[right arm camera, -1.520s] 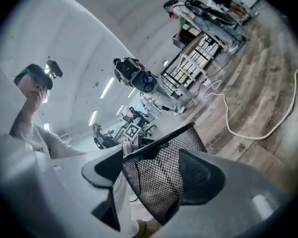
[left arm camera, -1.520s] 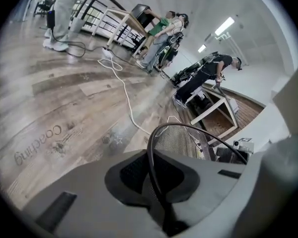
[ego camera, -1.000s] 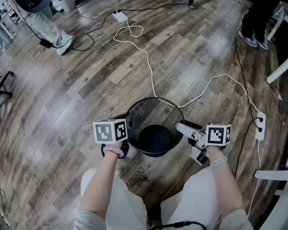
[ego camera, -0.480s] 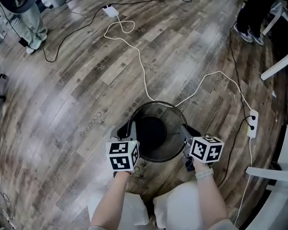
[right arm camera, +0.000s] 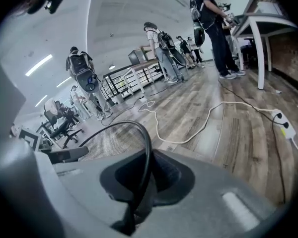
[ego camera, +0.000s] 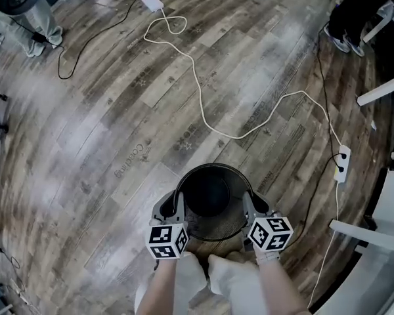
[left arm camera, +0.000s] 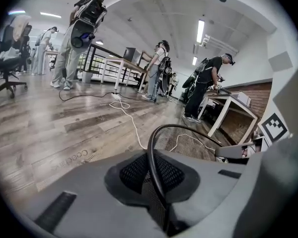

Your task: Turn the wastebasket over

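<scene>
Above the wood floor [ego camera: 85,110], left gripper [ego camera: 176,205], angled downward, pinches wastebasket rim [ego camera: 213,165].

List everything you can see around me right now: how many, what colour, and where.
wastebasket: one, black mesh, upright on the floor just ahead of the person's knees
long cable: one, white, snaking over the floor beyond the wastebasket
power strip: one, white, on the floor at the right
floor: grey-brown wood planks
people: several, standing by tables in the background
left hand-held gripper: one, grey with a black-and-white marker cube, shut on the wastebasket's left rim
right hand-held gripper: one, grey with a marker cube, jaws have just been closing and now clamp the right rim
</scene>
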`<state>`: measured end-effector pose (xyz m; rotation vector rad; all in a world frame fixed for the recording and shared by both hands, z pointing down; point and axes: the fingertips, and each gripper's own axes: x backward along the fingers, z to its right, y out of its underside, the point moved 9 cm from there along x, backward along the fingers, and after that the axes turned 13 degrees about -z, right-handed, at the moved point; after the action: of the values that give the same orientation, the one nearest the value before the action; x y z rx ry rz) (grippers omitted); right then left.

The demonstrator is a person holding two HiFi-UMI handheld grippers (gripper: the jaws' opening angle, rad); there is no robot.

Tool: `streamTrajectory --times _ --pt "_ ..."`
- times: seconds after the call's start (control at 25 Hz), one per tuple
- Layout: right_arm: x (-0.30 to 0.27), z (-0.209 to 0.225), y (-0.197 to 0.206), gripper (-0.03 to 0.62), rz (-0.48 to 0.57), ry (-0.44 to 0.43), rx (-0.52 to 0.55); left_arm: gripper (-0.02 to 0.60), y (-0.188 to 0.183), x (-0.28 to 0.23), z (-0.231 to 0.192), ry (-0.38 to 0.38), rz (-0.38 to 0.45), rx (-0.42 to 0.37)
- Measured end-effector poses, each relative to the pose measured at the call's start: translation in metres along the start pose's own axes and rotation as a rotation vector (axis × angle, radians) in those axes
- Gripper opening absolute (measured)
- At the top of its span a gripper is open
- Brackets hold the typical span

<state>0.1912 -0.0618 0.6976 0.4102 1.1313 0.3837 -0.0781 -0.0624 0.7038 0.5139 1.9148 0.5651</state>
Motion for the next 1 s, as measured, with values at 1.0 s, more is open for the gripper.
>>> streamTrajectory --times 1.0 --pt "0.217 -0.143 -0.054 0.020 -0.063 -0.098 0.064 0.021 -0.073 0.262 0.064 -0.065 0.032 0.054"
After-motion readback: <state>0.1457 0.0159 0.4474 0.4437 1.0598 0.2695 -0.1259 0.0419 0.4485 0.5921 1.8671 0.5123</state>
